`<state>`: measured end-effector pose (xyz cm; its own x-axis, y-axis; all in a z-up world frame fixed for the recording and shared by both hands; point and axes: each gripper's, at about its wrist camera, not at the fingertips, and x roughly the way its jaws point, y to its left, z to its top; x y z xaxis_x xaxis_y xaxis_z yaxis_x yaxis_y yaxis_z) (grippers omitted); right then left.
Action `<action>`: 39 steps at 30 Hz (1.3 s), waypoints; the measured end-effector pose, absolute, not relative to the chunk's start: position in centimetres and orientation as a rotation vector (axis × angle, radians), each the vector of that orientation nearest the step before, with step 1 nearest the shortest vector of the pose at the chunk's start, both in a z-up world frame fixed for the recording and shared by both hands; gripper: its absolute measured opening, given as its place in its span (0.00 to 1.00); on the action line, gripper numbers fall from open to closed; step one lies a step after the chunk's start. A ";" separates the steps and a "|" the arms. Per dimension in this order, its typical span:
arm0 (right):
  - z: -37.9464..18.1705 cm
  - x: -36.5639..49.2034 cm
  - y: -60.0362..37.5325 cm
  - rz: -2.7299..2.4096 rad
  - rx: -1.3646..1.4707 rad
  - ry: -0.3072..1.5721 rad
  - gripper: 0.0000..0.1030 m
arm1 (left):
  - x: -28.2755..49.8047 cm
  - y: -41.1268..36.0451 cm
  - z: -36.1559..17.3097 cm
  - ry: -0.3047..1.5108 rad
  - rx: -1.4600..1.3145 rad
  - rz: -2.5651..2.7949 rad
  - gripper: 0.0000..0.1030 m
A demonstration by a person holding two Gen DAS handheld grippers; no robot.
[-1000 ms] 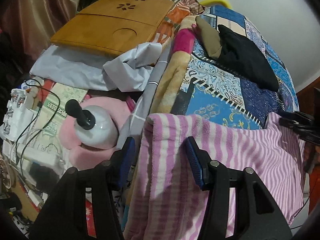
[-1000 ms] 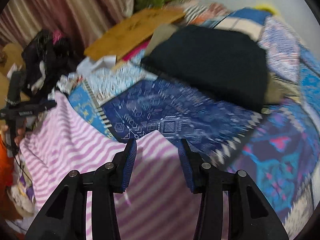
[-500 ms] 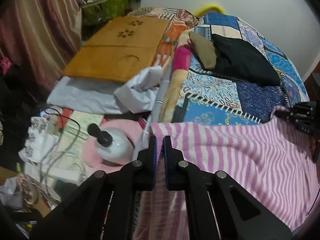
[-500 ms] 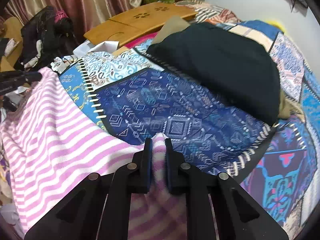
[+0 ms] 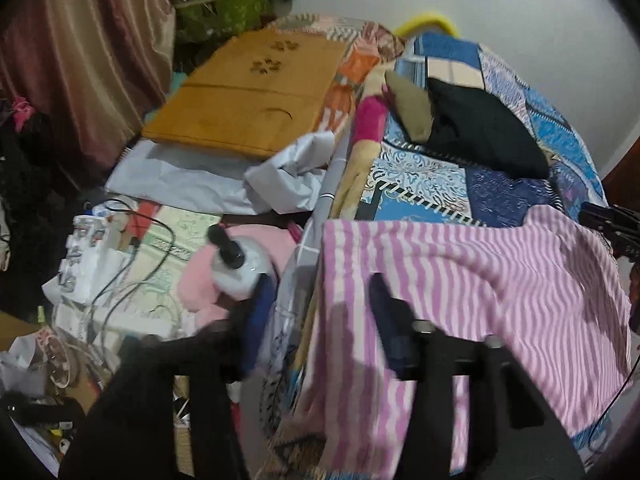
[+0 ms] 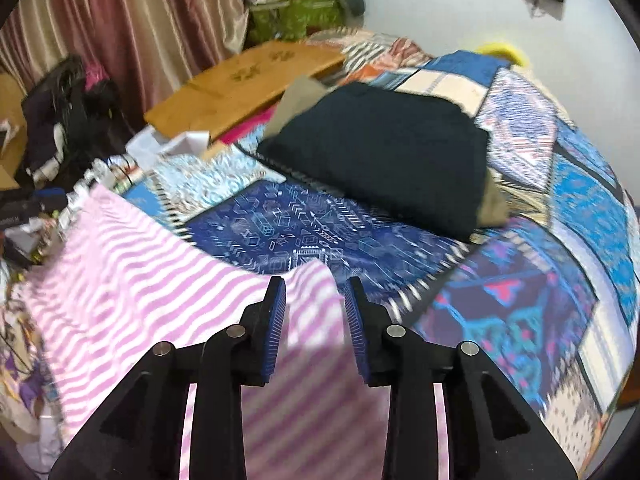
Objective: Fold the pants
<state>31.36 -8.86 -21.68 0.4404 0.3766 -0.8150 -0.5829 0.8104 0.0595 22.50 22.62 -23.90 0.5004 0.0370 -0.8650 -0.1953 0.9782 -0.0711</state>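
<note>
Left gripper (image 5: 320,320), fingers spread apart, hovers over pink-striped pants (image 5: 480,280) draped on a patchwork bed (image 5: 420,184); wooden tray (image 5: 256,92) at eleven o'clock.

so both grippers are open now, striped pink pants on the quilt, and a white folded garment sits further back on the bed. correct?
Not white: the folded garment is black, clear in the right wrist view. Both grippers, left gripper and right gripper, are open over the striped pink pants.

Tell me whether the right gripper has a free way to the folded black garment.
Probably yes: the right gripper is open and empty, and only bare patchwork quilt lies between it and the black garment.
</note>
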 end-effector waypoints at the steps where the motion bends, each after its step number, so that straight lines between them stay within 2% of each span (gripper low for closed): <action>1: -20.9 30.4 -9.7 0.601 -0.238 0.930 0.29 | 21.6 22.5 -23.6 1.033 -0.168 0.137 0.52; 3: -19.9 28.8 -10.7 0.595 -0.229 0.907 0.30 | 19.6 22.2 -23.2 1.038 -0.183 0.120 0.53; 6: -18.8 25.9 -12.5 0.578 -0.203 0.883 0.35 | 17.0 21.9 -23.7 1.064 -0.220 0.110 0.60; 13: -19.9 18.9 -16.1 0.524 -0.156 0.886 0.39 | 14.4 22.1 -28.4 1.166 -0.391 0.097 0.60; 15: -20.9 17.7 -17.1 0.509 -0.121 0.903 0.39 | 14.4 21.9 -29.4 1.176 -0.438 0.072 0.54; 16: -21.4 17.1 -17.5 0.504 -0.105 0.914 0.39 | 14.5 21.7 -29.7 1.179 -0.444 0.062 0.43; 17: -21.9 16.4 -18.0 0.495 -0.092 0.926 0.39 | 14.8 21.3 -30.0 1.188 -0.442 0.046 0.28; 19: -22.8 15.7 -18.5 0.481 -0.079 0.947 0.39 | 15.0 20.8 -29.8 1.190 -0.409 0.051 0.26; 23: -24.4 15.0 -19.0 0.468 -0.077 0.971 0.39 | 14.7 20.0 -27.5 1.108 -0.280 0.103 0.16; 27: -24.6 15.0 -19.0 0.469 -0.084 0.962 0.39 | 15.0 20.8 -26.2 1.069 -0.186 0.170 0.15; 30: -24.9 15.1 -19.1 0.477 -0.087 0.961 0.39 | 15.7 21.7 -27.1 1.100 -0.171 0.181 0.15; 34: -25.1 14.8 -19.4 0.482 -0.068 0.955 0.39 | 16.2 22.6 -28.9 1.138 -0.206 0.181 0.22; 36: -25.1 14.7 -19.5 0.480 -0.059 0.951 0.39 | 15.8 23.2 -28.8 1.117 -0.271 0.153 0.31; 38: -25.0 14.6 -19.5 0.480 -0.054 0.949 0.39 | 15.5 23.7 -29.0 1.116 -0.330 0.139 0.62; 39: -25.0 14.6 -19.5 0.480 -0.051 0.948 0.39 | 15.5 23.9 -29.2 1.115 -0.347 0.141 0.66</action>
